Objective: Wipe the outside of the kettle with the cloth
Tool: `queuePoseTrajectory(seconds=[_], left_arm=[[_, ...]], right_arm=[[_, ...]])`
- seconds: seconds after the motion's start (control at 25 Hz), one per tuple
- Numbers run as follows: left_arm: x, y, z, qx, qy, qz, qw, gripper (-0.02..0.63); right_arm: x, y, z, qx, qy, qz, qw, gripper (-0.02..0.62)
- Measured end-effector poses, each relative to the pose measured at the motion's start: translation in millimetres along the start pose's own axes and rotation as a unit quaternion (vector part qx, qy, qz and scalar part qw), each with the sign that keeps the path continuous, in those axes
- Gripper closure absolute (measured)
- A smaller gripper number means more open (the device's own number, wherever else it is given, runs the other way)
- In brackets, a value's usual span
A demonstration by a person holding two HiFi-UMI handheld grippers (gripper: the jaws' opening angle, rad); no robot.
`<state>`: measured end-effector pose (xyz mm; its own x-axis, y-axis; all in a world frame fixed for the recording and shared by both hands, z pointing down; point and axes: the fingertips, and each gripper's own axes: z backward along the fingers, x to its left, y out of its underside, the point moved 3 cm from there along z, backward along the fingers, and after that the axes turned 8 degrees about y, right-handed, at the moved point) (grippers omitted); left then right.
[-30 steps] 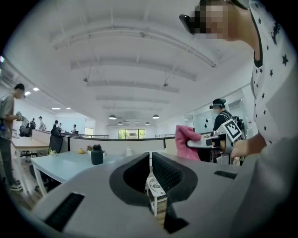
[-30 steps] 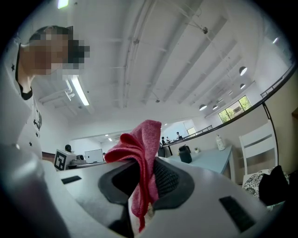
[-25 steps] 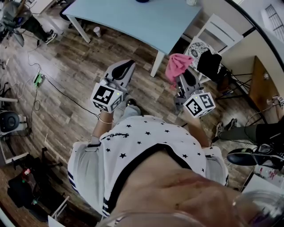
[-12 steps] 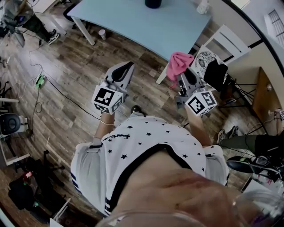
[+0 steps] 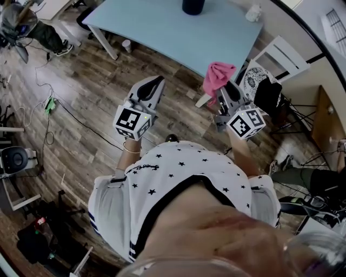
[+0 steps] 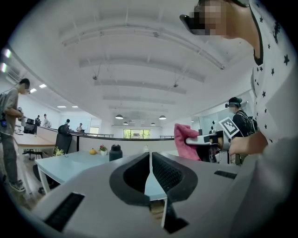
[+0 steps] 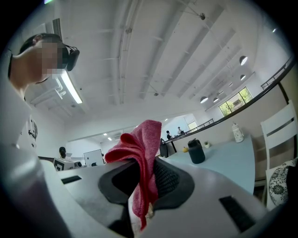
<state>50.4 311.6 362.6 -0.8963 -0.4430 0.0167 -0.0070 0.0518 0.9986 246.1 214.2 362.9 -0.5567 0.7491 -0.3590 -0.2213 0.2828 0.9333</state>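
A dark kettle (image 5: 193, 5) stands on the light blue table (image 5: 162, 27), at the top edge of the head view. Both grippers are held in the air well short of the table. The kettle (image 6: 115, 152) looks small and distant in the left gripper view, and the kettle (image 7: 196, 151) is also far off in the right gripper view. My right gripper (image 5: 227, 89) is shut on a pink cloth (image 5: 218, 76) that sticks out past its tips. The cloth (image 7: 139, 153) hangs pinched between the jaws. My left gripper (image 5: 155, 82) is shut and holds nothing.
A white bottle (image 5: 252, 12) stands on the table's right end. White chairs (image 5: 275, 54) stand to the right of the table, one with a dark garment on it. A cup (image 5: 126, 45) sits under the table. Cables (image 5: 48, 103) trail across the wooden floor at left.
The table has slid down in the head view and the kettle has come into sight at the top edge. Both grippers keep their pose, the cloth still in the right one.
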Motion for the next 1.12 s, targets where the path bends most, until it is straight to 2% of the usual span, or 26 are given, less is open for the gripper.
queuePoseTrajectory(seconds=[0.44, 0.72, 1.12], left_arm=[[36.0, 4.5, 0.5, 0.006, 0.008, 0.007, 0.9999, 0.566], [60.1, 9.6, -14.4, 0.018, -0.005, 0.009, 0.9998, 0.566], [122.6, -2.0, -66.9, 0.035, -0.033, -0.010, 0.9988, 0.566]], right_arm=[[8.2, 5.7, -37.0, 0.013, 0.002, -0.003, 1.000, 0.520], [-9.6, 10.1, -67.3, 0.021, -0.006, -0.016, 1.000, 0.521], [-55.7, 4.3, -150.5, 0.015, -0.031, -0.058, 0.998, 0.520]])
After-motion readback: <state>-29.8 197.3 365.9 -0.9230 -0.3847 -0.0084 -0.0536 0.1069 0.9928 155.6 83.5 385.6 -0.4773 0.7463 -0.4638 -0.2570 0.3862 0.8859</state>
